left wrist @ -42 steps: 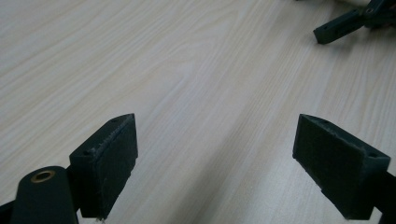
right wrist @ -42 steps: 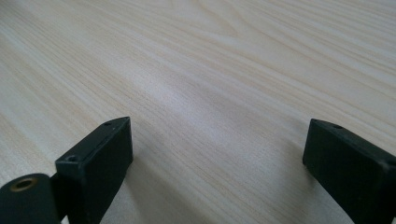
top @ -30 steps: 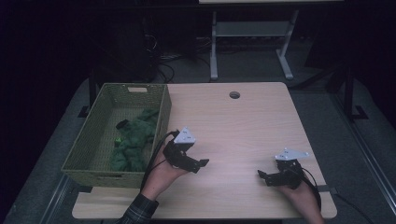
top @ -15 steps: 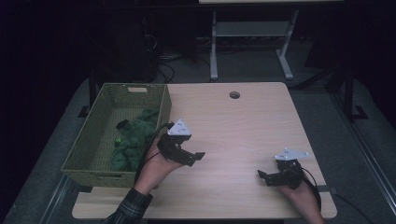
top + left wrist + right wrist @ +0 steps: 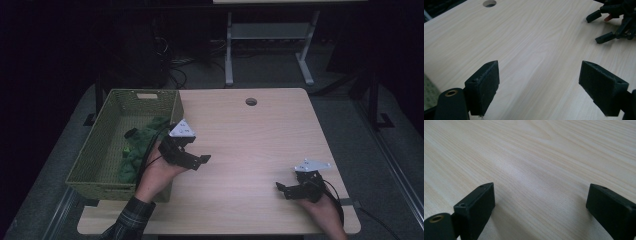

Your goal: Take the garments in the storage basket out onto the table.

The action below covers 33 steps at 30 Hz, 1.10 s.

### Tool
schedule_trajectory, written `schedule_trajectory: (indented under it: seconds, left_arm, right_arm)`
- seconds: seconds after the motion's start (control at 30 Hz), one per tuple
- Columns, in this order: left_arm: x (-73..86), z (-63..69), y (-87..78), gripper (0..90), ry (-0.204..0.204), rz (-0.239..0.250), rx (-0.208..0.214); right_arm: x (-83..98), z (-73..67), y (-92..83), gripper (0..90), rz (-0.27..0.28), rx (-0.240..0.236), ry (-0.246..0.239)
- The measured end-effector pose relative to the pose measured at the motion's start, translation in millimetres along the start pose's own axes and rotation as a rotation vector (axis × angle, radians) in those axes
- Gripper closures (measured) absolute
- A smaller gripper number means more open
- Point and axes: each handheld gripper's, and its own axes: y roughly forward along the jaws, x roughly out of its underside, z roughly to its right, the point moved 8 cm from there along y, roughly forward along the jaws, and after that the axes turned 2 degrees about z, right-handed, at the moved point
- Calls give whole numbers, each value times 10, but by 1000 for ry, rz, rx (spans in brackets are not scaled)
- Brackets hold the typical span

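Both sets of fingers spread wide and hold nothing: the left gripper [image 5: 192,161] hovers just beside the basket [image 5: 95,155], which holds a green cloth [image 5: 142,145], while the right gripper [image 5: 290,190] rests on the table [image 5: 250,145], well apart from the basket.

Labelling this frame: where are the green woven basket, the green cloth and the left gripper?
green woven basket [image 5: 98,150]: high view, its left wall.
green cloth [image 5: 142,140]: high view, middle of the heap.
left gripper [image 5: 539,85]: left gripper view, midway between its fingertips.
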Motion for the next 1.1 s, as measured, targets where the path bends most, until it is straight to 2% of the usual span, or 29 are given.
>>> schedule_trajectory:
  seconds: [0.13,0.43,0.5,0.73,1.03,1.1]
  left_arm:
    - [10,-86,-83,163,-14,15,-19]
    - [89,-258,-251,164,-45,15,-54]
    - [116,-312,-309,199,-52,22,-58]
    - [179,-428,-421,216,-70,21,-83]
    - [353,-661,-630,254,-113,15,-140]
    - [370,-687,-653,277,-111,14,-145]
  right_arm:
    - [0,0,0,80,0,0,0]
    - [0,0,0,80,0,0,0]
    - [0,0,0,80,0,0,0]
    - [0,0,0,80,0,0,0]
    - [1,-1,-1,80,-1,-1,1]
    - [1,-1,-1,80,-1,-1,0]
